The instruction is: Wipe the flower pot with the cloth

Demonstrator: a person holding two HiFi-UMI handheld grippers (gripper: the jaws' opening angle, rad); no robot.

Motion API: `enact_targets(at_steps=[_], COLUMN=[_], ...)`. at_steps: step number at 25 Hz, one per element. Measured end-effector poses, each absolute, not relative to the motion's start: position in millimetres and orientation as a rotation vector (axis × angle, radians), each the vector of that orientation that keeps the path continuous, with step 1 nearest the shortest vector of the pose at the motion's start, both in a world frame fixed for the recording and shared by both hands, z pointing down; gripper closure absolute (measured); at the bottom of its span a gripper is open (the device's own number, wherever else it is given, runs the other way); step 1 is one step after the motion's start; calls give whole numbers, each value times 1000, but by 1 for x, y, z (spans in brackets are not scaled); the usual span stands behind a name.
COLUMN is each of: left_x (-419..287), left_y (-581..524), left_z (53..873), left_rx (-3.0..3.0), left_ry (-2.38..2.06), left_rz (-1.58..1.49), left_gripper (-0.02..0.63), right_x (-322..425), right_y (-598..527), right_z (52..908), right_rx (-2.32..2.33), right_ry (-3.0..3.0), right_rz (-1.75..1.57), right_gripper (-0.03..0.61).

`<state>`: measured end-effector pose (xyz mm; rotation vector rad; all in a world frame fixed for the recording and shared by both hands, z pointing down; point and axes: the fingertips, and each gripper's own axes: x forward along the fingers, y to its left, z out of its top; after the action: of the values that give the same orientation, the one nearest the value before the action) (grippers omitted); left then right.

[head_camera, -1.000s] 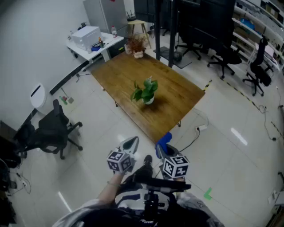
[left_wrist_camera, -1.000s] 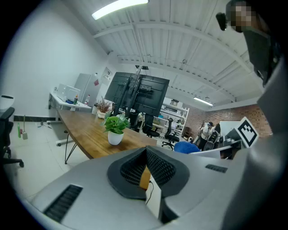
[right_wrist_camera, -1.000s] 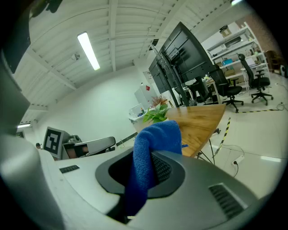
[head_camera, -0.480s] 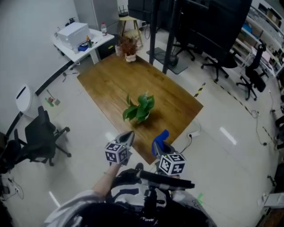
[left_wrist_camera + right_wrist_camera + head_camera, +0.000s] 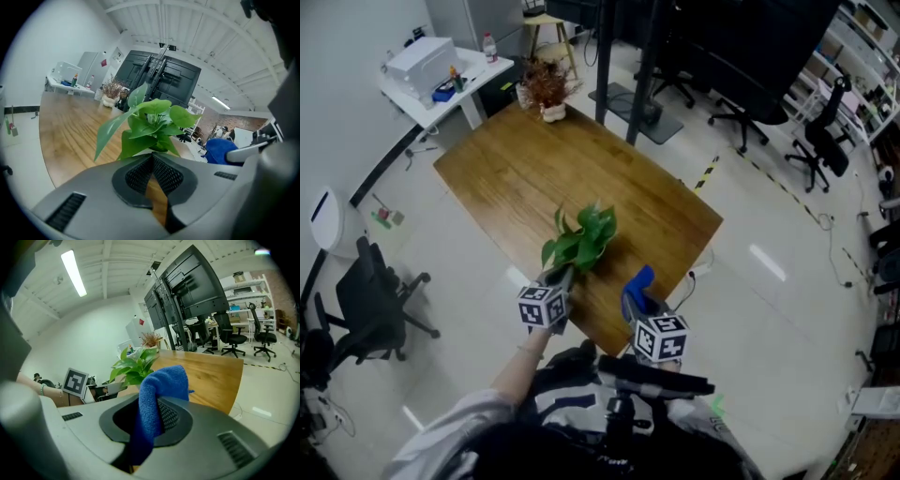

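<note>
A green leafy plant [image 5: 579,239] stands near the front edge of the wooden table [image 5: 516,159]; its pot is hidden under the leaves and behind my jaws. My left gripper [image 5: 559,278] points at the plant from the near side, its tip just below the leaves, jaws shut with nothing between them. In the left gripper view the plant [image 5: 151,124] rises right behind the left gripper [image 5: 152,159]. My right gripper [image 5: 637,292] is shut on a blue cloth [image 5: 642,279] at the table's front edge. The blue cloth [image 5: 157,397] sticks up from the right gripper [image 5: 151,420], with the plant [image 5: 132,364] beyond.
A second pot with dry brownish twigs [image 5: 544,91] sits at the table's far end. A white desk with a printer [image 5: 431,66] stands at the back left, an office chair [image 5: 370,314] on the left. A black stand [image 5: 643,66] and more chairs [image 5: 814,141] are behind.
The view has closed in on the table. Both grippers moved forward from over the floor to the table's front edge, and the left one now reaches the plant's leaves.
</note>
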<state>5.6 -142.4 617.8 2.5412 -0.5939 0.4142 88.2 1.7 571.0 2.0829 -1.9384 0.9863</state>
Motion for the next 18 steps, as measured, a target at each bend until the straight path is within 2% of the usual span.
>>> enact_targets(at_steps=[11,18], left_x=[15,23], left_y=[-168,-169], left_z=[623,624], left_rx=[2483,2456], left_ry=[-656,-687], left_rz=[354,337], left_gripper=[607,607], right_x=[119,105], right_y=[-80,-108], right_z=[592,640], right_rx=[1722,1480], right_ry=[-2003,-2050], right_rz=[721,804], right_gripper=[526,526])
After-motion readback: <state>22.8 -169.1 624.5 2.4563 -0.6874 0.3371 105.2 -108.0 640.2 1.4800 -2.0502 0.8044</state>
